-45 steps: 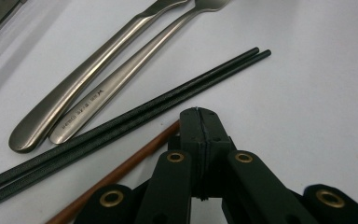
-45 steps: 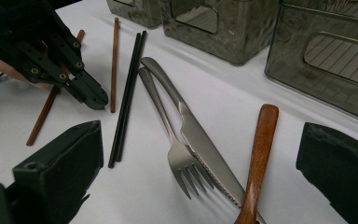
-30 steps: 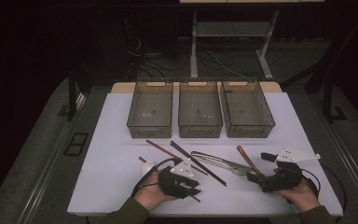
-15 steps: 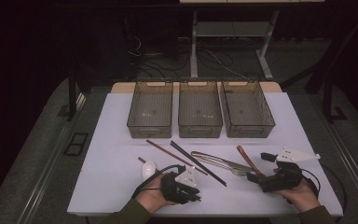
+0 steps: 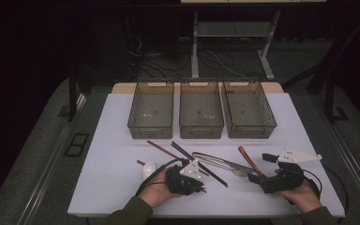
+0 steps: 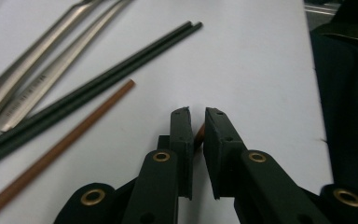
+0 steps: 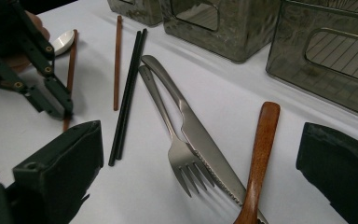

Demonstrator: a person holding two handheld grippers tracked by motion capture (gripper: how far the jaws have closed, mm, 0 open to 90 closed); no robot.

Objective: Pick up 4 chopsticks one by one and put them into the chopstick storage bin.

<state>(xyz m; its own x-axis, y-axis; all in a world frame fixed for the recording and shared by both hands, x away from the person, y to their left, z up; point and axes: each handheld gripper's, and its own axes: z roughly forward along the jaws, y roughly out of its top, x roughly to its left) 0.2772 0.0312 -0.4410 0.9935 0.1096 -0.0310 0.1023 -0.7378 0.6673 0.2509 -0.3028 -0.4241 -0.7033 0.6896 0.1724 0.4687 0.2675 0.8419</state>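
White counter carries cutlery before three bins. At its six o'clock edge the left tongs pinch a brown chopstick near its tip; it looks light, stiff and slippery. The right tongs stand spread.

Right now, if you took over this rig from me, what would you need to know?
Left claw: jaws nearly closed around a brown chopstick end; grip unconfirmed.
Right claw: open, straddling the wooden handle, not gripping.
Three bins: empty, so nothing is sorted yet.
On the table: black chopsticks, other brown chopstick, fork, knife, white spoon. All probably go into bins.
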